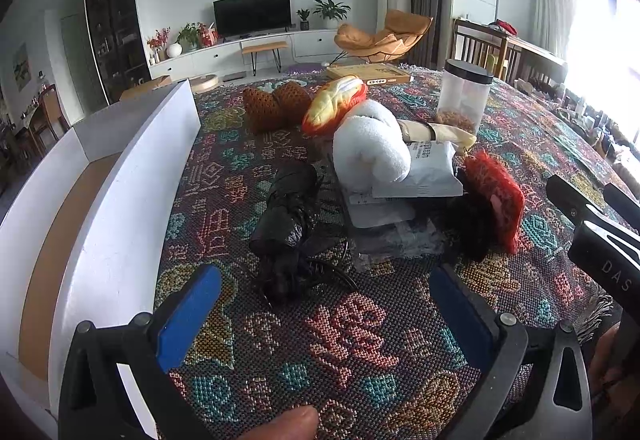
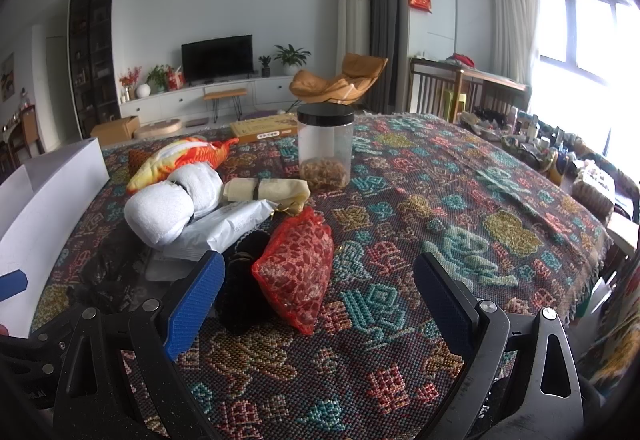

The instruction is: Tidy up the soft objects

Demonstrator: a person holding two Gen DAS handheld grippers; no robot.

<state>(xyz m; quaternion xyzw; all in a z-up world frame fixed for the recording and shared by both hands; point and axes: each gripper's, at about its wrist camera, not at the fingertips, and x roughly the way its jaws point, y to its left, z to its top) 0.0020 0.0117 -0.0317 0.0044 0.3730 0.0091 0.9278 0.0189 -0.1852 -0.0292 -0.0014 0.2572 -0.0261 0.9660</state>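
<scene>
A pile of soft things lies on the patterned tablecloth (image 1: 352,336). It holds a crumpled black plastic bag (image 1: 286,215), a rolled white towel (image 1: 370,143), an orange-and-yellow plush (image 1: 334,103), a brown knitted piece (image 1: 276,103) and a red mesh pouch (image 1: 494,195). My left gripper (image 1: 324,316) is open just short of the black bag, nothing between its blue pads. My right gripper (image 2: 320,304) is open too, low over the cloth. The red mesh pouch (image 2: 298,268) and a black fuzzy item (image 2: 244,280) lie just ahead between its fingers, unheld. The towel (image 2: 172,203) and plush (image 2: 180,159) lie further back left.
A white open box (image 1: 120,175) with a brown floor runs along the left of the pile. A clear jar with a black lid (image 2: 325,147) stands behind it, beside a cream roll (image 2: 264,187) and a white mailer bag (image 2: 228,224). A flat carton (image 1: 368,73) lies at the far edge.
</scene>
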